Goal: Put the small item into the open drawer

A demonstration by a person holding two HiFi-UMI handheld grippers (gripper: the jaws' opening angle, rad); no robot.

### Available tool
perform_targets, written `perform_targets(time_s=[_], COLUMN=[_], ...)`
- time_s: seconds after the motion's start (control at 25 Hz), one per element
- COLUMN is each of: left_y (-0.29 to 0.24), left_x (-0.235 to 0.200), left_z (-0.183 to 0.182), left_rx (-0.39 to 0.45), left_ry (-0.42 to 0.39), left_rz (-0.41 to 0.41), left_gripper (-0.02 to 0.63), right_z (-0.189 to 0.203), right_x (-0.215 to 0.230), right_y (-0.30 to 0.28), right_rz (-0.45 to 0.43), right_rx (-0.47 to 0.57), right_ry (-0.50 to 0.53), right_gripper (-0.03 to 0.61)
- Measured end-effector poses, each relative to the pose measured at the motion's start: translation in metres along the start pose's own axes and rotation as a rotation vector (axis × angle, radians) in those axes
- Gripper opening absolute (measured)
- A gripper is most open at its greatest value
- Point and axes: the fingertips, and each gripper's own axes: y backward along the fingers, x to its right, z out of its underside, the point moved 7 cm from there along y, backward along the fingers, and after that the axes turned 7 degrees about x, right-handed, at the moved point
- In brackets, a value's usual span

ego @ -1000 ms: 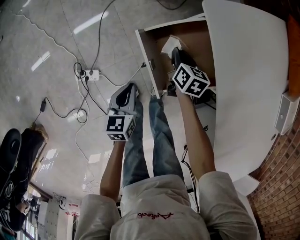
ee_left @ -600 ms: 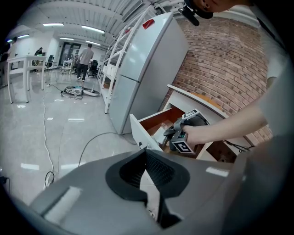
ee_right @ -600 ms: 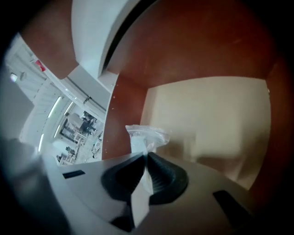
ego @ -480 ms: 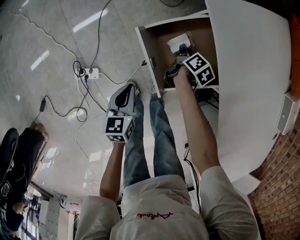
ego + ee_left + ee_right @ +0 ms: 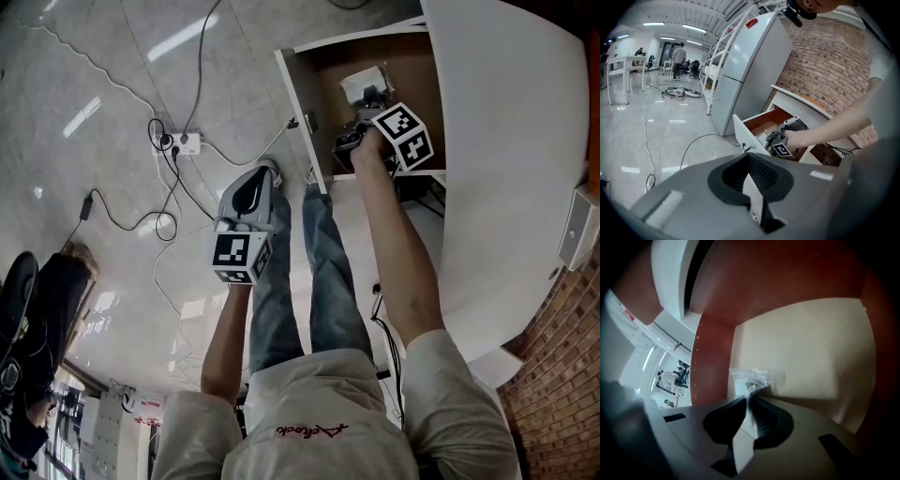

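The right hand-held gripper (image 5: pixel 370 97) reaches into the open drawer (image 5: pixel 298 112) at 1 o'clock in the head view. Its jaws are pinched nearly together on a small clear plastic bag (image 5: pixel 746 378). The bag sticks out at the gripper's 12 o'clock, low over the drawer's pale bottom, beside the brown side wall. The left hand-held gripper (image 5: pixel 262 173) hangs over the tiled floor (image 5: pixel 103 84) at the drawer's 7 o'clock, its jaws together and empty. The white counter (image 5: pixel 511 141) overhangs the drawer.

We hold the left gripper (image 5: pixel 265 171) slanting down before us, its jaws together. We stretch the right arm forward, and the right gripper (image 5: pixel 751 391) pinches a small clear bag (image 5: pixel 749 378).
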Motion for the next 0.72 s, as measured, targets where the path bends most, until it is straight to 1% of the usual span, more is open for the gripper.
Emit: perform_targets(time_s=[0.08,0.16,0.28,0.4,0.52,0.72], left_y=[0.0,0.0,0.0,0.001,0.002,0.003], left_x=[0.0,0.001,0.001,0.001,0.001,0.001], left_z=[0.0,-0.001,0.0,0.001,0.002,-0.001], left_rx=[-0.001,-0.002,-0.002,-0.002,-0.007,0.006], left_ry=[-0.001,-0.003,-0.003,-0.004,-0.017,-0.012], left_rz=[0.0,0.002,0.003,0.005,0.016,0.013], left_gripper=[0.009,0.009,0.009,0.009,0.009,0.009], right_z=[0.0,-0.001,-0.002,-0.002,-0.003,-0.001], right_x=[0.002,0.002,0.003,0.003,0.003,-0.001], right_y=[0.001,0.002,0.003,0.006,0.009,0.021], right_rz=[-0.007,-0.018,-0.027,-0.025,-0.018,-0.023], right_rx=[0.008,0.017,0.033,0.046,0.056,0.061], right_ry=[-0.035,-0.047,-0.065,-0.076,-0.075,-0.076], right_gripper=[0.026,0.035,0.113,0.154,0.169,0.17])
